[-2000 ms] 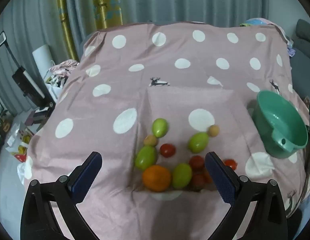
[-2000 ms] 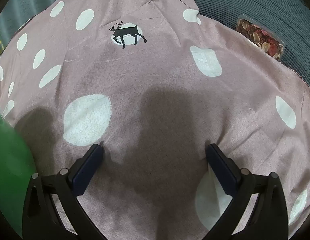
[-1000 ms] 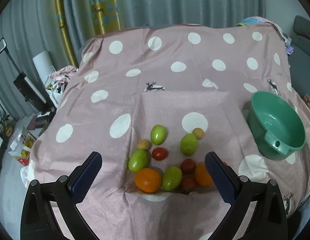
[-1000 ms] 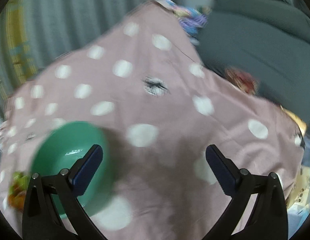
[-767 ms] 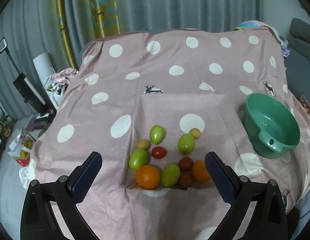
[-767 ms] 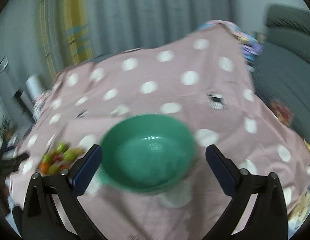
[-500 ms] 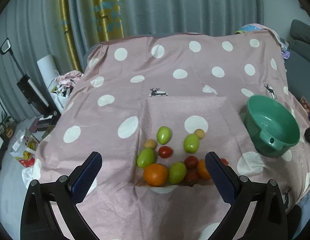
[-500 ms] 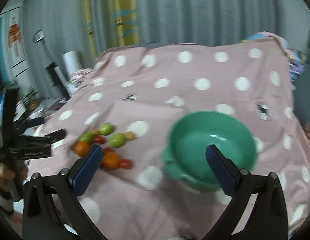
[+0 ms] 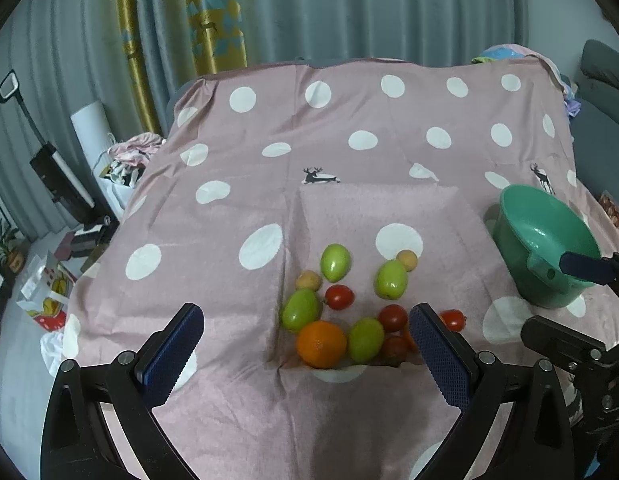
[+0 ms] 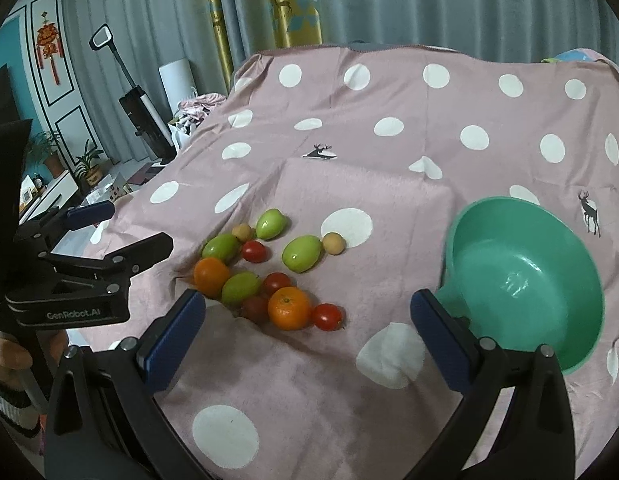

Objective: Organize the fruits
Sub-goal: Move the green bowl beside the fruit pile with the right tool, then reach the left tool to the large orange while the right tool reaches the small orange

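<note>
Both the left tool [image 9: 305, 356] and right tool [image 10: 307, 334] are hovering spread and empty, while every fruit [image 10: 269, 272] is lying near the worktop's [image 10: 389, 92] front edge, and the green bowl [image 10: 525, 280] is waiting unfilled.

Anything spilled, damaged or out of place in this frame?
Nothing stands out. The fruits lie loose in a cluster on the polka-dot cloth, and the green bowl sits upright and empty beside them.

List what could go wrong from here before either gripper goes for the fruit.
The fruits lie packed together: closing on the orange could nudge the red tomato beside it and set it rolling across the tablecloth. The cloth is wrinkled around the pile, so fingertips might snag it. The green bowl looks light and sits near the right gripper; a bump may shift it.
</note>
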Demonstrator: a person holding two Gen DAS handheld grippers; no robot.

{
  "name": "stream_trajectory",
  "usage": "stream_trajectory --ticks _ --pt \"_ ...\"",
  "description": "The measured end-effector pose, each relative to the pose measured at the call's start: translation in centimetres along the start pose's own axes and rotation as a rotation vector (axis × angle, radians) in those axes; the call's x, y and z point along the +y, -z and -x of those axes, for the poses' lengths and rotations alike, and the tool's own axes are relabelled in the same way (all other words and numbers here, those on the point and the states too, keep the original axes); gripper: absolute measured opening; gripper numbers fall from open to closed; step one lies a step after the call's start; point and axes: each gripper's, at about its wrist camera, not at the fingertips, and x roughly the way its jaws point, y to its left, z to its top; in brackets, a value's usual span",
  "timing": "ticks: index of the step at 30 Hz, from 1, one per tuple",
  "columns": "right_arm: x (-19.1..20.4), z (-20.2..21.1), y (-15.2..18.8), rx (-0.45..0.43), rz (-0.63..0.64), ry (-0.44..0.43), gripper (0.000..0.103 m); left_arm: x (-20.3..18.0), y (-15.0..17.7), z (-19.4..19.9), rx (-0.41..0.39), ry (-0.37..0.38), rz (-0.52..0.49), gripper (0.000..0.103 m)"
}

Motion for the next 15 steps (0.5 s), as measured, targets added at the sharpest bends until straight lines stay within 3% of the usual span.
stream_trajectory --ticks 11,15 --pt "-0.2 -1.7 -0.3 0.049 -0.006 -0.003 0.103 0.7 -0.2 -1.3 0.023 0.049 0.018 0.102" --pt "-0.2 -2.2 -0.1 0.066 -0.015 -0.005 0.103 1.4 0.0 -2.1 0.066 0.091 0.032 0.102"
